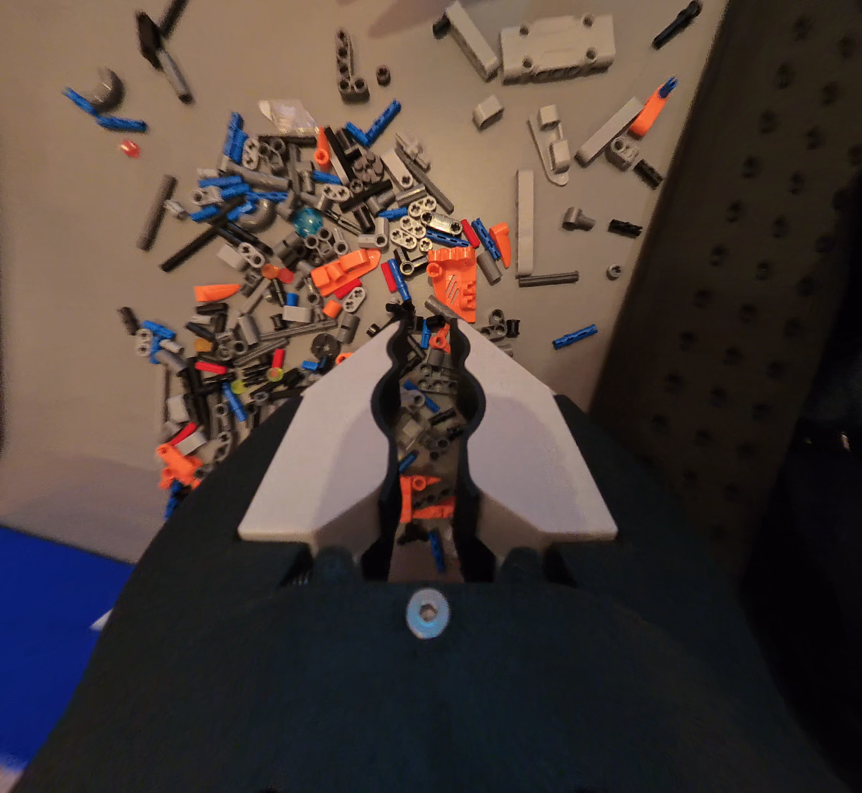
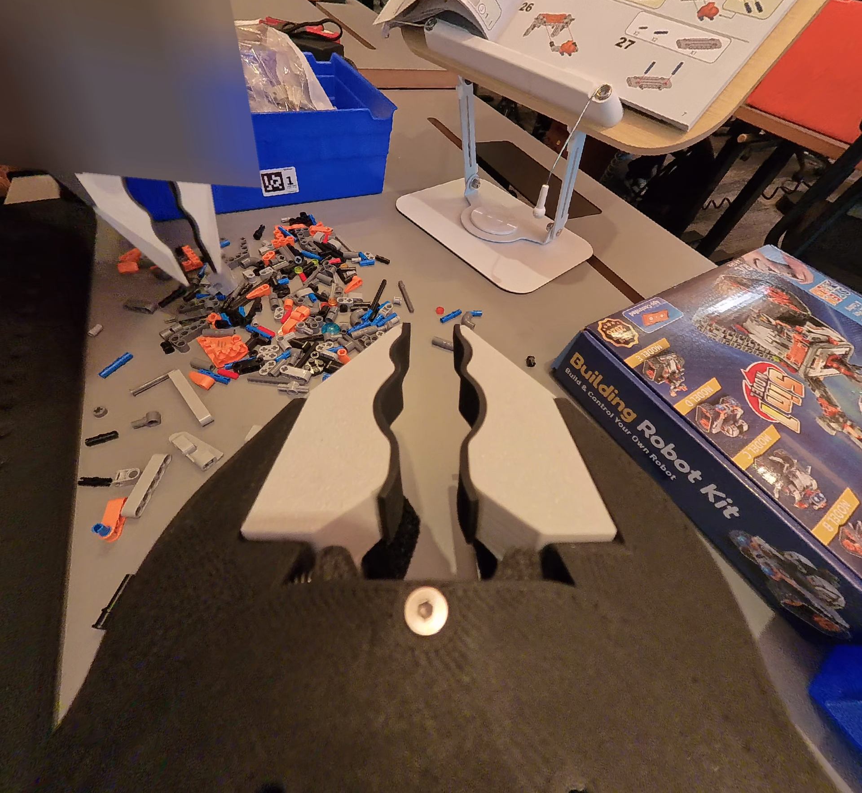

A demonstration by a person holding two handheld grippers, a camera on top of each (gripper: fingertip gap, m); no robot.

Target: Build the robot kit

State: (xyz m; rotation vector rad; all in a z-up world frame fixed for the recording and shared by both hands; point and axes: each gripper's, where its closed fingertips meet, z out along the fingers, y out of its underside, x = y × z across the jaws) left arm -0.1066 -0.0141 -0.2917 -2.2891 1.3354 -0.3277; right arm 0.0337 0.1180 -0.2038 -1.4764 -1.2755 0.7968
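Two grippers: left gripper (image 1: 425, 327) lowered into the parts pile (image 2: 289, 318), jaws narrowly parted, nothing seen gripped. Right gripper (image 2: 431, 332) held beside the pile, jaws apart, empty. Neighbouring pieces could be scattered across the desk (image 2: 466, 285) if the pile is nudged.

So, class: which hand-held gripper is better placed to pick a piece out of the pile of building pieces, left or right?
Probably the left hand-held gripper: its tips are down in the pile of building pieces, slightly apart. The right hand-held gripper sits open, back from the pile beside the kit box.
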